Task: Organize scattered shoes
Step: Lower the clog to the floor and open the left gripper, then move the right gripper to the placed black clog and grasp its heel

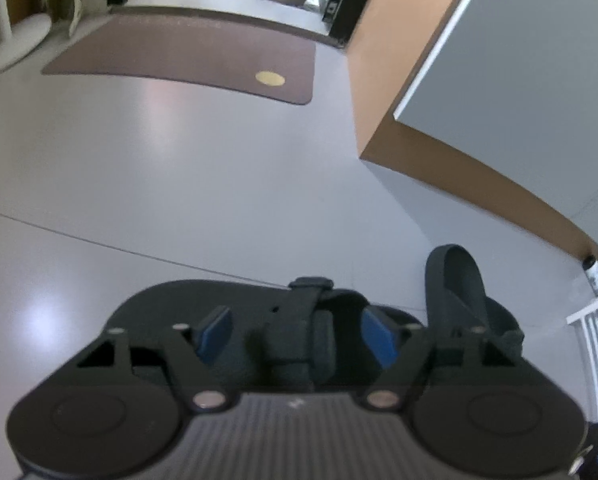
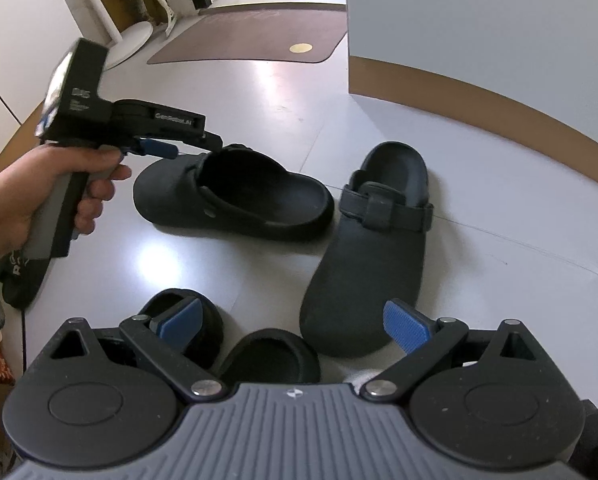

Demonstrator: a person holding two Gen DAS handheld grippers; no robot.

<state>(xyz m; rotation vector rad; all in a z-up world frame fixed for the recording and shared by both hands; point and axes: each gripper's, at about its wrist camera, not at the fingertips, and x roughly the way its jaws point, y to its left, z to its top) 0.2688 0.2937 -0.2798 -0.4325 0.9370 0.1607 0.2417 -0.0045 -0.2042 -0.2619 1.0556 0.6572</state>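
Left tongs (image 1: 295, 334) open astride clog strap (image 1: 295, 320); right tongs (image 2: 295, 322) open, empty.

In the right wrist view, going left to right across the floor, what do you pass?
Hand holding the left gripper → clog lying on its side → upright strapped clog → white cabinet corner.

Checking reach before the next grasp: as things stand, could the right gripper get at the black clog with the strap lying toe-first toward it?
Probably yes. The right gripper is open and empty, and the strapped clog lies just ahead on bare floor. The left gripper is over the other clog, clear of that path.
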